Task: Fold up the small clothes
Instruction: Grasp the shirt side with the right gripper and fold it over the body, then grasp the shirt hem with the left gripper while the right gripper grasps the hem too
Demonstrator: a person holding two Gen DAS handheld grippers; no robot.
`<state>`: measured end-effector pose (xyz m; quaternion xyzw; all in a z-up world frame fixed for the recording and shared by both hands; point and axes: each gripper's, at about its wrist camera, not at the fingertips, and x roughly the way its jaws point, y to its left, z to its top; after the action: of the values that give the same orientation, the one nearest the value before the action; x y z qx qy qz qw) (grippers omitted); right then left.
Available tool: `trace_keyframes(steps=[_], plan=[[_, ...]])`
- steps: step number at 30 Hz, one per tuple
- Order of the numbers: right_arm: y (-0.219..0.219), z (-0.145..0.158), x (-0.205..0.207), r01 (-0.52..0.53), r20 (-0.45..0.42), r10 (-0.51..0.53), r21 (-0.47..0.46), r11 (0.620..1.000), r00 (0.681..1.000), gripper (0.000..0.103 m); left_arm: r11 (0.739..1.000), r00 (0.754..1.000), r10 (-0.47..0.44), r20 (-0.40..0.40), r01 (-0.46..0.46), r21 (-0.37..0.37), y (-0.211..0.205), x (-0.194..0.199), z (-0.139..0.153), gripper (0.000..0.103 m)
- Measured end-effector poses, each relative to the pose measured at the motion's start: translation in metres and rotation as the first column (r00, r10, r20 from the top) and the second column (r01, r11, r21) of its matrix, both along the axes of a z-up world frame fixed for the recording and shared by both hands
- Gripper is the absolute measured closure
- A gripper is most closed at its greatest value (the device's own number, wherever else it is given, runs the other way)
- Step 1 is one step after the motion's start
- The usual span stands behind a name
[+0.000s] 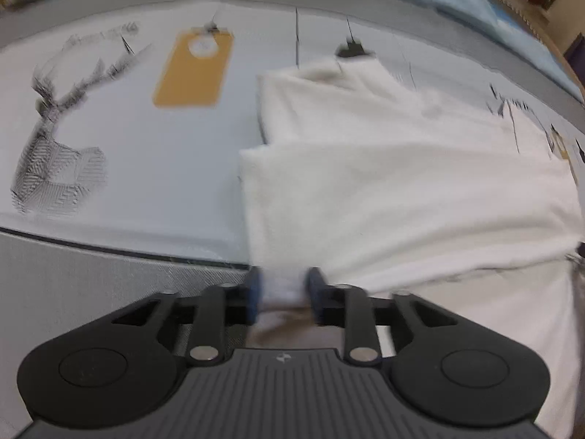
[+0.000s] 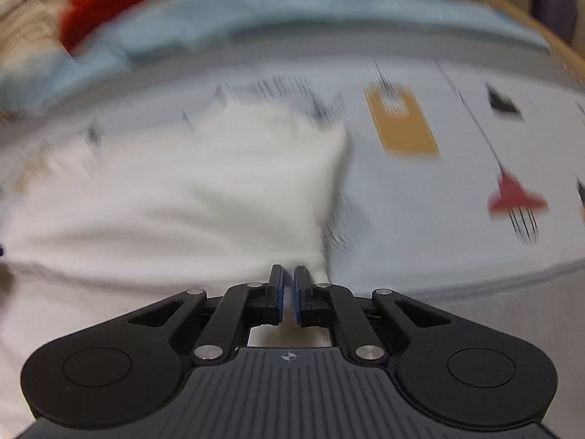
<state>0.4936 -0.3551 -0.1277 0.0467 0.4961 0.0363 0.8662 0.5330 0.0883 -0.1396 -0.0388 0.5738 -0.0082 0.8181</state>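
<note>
I see the white garment (image 1: 384, 183) spread from my left gripper (image 1: 281, 294) toward one o'clock, long axis running left to right across the printed bed cover (image 1: 146, 168). Left jaws stand narrow with a bunch of hem between them — pressing or not, I cannot tell. My right gripper (image 2: 289, 289) is pinched almost closed on the cloth's near corner, garment lying toward eleven o'clock. No containers visible.
</note>
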Motion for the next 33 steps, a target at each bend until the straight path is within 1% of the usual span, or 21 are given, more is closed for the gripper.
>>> trace_keyframes(steps=[1,2,3,4,7,9,11,12,13,14,16,19,21,22,23,25,26,27,29,30,33], plan=[[0.000,0.005,-0.001,0.005,0.007,-0.005,0.005,1.000,1.000,0.099,1.000,1.000,0.009,0.012,-0.009,0.005,0.000,-0.002,0.009,0.066],[0.001,0.012,-0.002,0.014,0.002,-0.014,-0.006,1.000,1.000,0.097,1.000,0.998,0.012,0.058,-0.012,-0.002,0.001,-0.005,0.023,0.064],[0.002,0.025,-0.005,0.030,0.025,-0.029,-0.029,0.999,0.999,0.094,1.000,0.991,0.012,0.136,-0.010,-0.017,0.001,-0.012,0.041,0.061],[0.002,0.039,-0.010,0.043,0.074,-0.042,-0.022,0.999,0.996,0.094,1.000,0.982,0.013,0.186,-0.008,-0.024,0.001,-0.018,0.056,0.057],[-0.003,0.078,-0.030,0.077,0.162,-0.087,0.067,0.995,0.983,0.094,0.999,0.962,0.021,0.274,-0.013,-0.031,0.002,-0.039,0.095,0.056],[-0.002,0.102,-0.051,0.089,0.233,-0.102,0.062,0.994,0.967,0.094,0.999,0.944,0.023,0.329,-0.009,-0.043,0.003,-0.065,0.120,0.051],[0.000,0.126,-0.081,0.083,0.313,-0.097,0.059,0.995,0.945,0.094,0.999,0.923,0.013,0.385,0.000,-0.034,0.000,-0.100,0.145,0.039],[0.000,0.139,-0.098,0.077,0.348,-0.093,0.059,0.995,0.933,0.094,1.000,0.912,0.002,0.410,0.007,-0.021,-0.004,-0.119,0.157,0.036],[0.000,0.149,-0.115,0.072,0.374,-0.088,0.056,0.996,0.923,0.091,1.000,0.900,-0.015,0.435,0.020,-0.006,-0.006,-0.139,0.167,0.029],[-0.002,0.159,-0.134,0.073,0.395,-0.089,0.054,0.996,0.914,0.088,0.999,0.889,-0.031,0.457,0.031,0.008,-0.010,-0.161,0.175,0.025],[-0.012,0.173,-0.168,0.084,0.424,-0.104,0.066,0.994,0.900,0.070,0.998,0.872,-0.060,0.486,0.054,0.025,-0.012,-0.204,0.180,0.025],[-0.022,0.176,-0.217,0.113,0.430,-0.139,0.085,0.990,0.892,0.064,0.996,0.864,-0.086,0.496,0.077,0.038,-0.012,-0.260,0.166,0.024],[-0.022,0.166,-0.248,0.125,0.396,-0.145,0.076,0.989,0.907,0.064,0.994,0.882,-0.110,0.459,0.104,0.038,-0.009,-0.284,0.143,0.025],[-0.022,0.158,-0.262,0.133,0.368,-0.151,0.073,0.988,0.918,0.064,0.993,0.898,-0.120,0.424,0.110,0.047,-0.009,-0.295,0.131,0.033],[-0.022,0.150,-0.274,0.136,0.333,-0.152,0.072,0.988,0.931,0.064,0.994,0.917,-0.112,0.383,0.099,0.054,-0.009,-0.300,0.122,0.045],[-0.018,0.138,-0.291,0.118,0.293,-0.128,0.051,0.992,0.947,0.064,0.995,0.938,-0.091,0.335,0.097,-0.001,-0.005,-0.306,0.111,0.057],[-0.018,0.132,-0.301,0.117,0.298,-0.125,0.047,0.992,0.946,0.064,0.994,0.948,-0.089,0.306,0.104,-0.030,-0.003,-0.307,0.105,0.069],[-0.018,0.125,-0.307,0.119,0.286,-0.127,0.046,0.992,0.950,0.064,0.994,0.955,-0.085,0.284,0.100,-0.041,-0.001,-0.309,0.101,0.073],[-0.021,0.110,-0.310,0.141,0.208,-0.149,0.053,0.989,0.967,0.067,0.996,0.962,-0.066,0.264,0.080,-0.042,0.005,-0.313,0.092,0.074],[-0.021,0.106,-0.309,0.147,0.194,-0.159,0.071,0.987,0.968,0.068,0.997,0.969,-0.043,0.243,0.058,-0.057,0.009,-0.314,0.086,0.074],[-0.020,0.093,-0.307,0.165,0.137,-0.175,0.083,0.983,0.975,0.068,0.991,0.986,0.038,0.161,-0.017,-0.130,0.019,-0.309,0.067,0.074]])
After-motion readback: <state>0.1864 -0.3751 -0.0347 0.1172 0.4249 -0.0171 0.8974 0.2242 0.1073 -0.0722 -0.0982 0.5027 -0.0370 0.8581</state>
